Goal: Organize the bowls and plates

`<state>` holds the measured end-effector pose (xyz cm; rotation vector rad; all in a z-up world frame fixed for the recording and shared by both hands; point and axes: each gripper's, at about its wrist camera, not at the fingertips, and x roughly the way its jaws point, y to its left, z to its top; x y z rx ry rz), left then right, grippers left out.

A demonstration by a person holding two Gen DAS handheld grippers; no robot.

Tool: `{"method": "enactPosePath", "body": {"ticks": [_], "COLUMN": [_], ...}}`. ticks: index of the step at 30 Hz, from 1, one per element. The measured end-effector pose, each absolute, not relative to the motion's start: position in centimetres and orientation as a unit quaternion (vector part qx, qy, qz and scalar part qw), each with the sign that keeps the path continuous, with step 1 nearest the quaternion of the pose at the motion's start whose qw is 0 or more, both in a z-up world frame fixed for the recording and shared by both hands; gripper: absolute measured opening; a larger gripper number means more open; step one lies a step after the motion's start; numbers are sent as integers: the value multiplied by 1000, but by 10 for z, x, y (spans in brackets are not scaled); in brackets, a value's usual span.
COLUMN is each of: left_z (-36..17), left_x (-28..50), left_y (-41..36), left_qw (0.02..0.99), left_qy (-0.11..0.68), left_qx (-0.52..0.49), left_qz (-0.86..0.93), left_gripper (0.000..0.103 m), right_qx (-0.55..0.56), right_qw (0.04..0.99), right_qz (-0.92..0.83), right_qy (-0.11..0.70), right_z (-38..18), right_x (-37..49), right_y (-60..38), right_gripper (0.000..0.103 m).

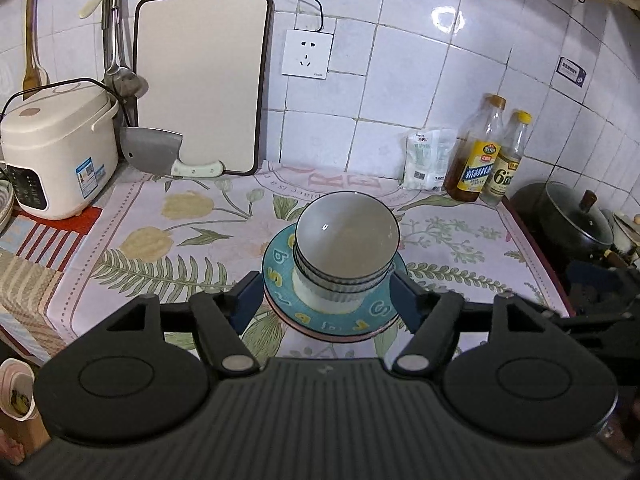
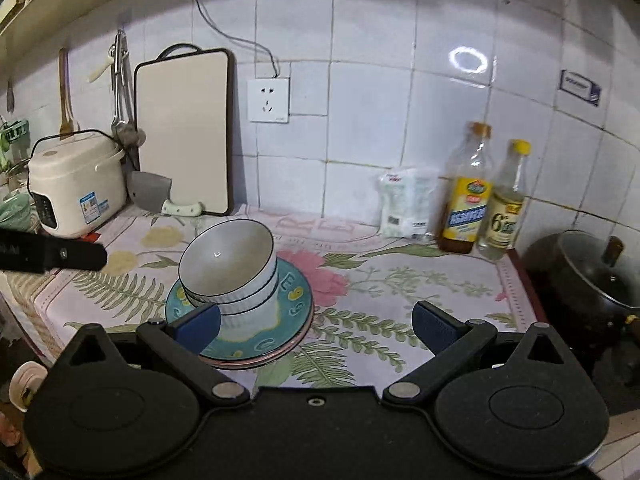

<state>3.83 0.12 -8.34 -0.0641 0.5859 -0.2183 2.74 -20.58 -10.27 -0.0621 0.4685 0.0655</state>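
The left claw (image 1: pixel 326 300) is spread wide, its blue pads flanking the teal plate (image 1: pixel 288 312) without visibly gripping it. The right claw (image 2: pixel 316 326) is also wide and holds nothing, its left pad overlapping the plate's near edge in view.

The plate lies on a pink-rimmed plate (image 2: pixel 280 356) at the middle of the table (image 1: pixel 160 240), which is covered by a floral cloth. On the plate stand nested white ribbed bowls (image 1: pixel 347 252), the top one empty.

Behind the plate, against the white tiled wall (image 1: pixel 400 80), lean a white cutting board (image 1: pixel 200 80) and a cleaver (image 1: pixel 160 152). Left of the plate sits a rice cooker (image 1: pixel 56 148). Right of it stand a white bag (image 1: pixel 430 160), two sauce bottles (image 1: pixel 480 152), and further right a lidded black pot (image 1: pixel 568 220).
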Motion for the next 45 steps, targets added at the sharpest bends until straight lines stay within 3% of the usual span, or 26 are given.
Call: {"method": "enactPosePath", "body": {"ticks": [3,7,14,45], "left_z": [-85,-83,-72,-73], "left_x": [30,18,1,-32], "left_y": [-1,1,5,-9], "left_qw": [954,957,965,958], "left_qy": [281,274,249,272], "left_qx": [-16,-9,-4,47], "left_qz": [-103,-97,-80,-81], "left_gripper": [78,79,98,99], "right_qx": [-16,-31,-9,9], "right_qw": [972,970,967,978], "right_qz": [17,-8,-28,-51], "right_qy": [234,240,255,201], "right_z": [-103,-99,-78,-84], "right_x": [19,8,-10,-63], "right_y": [-209,-207,-210,-219], "right_gripper": [103,103,103,103]}}
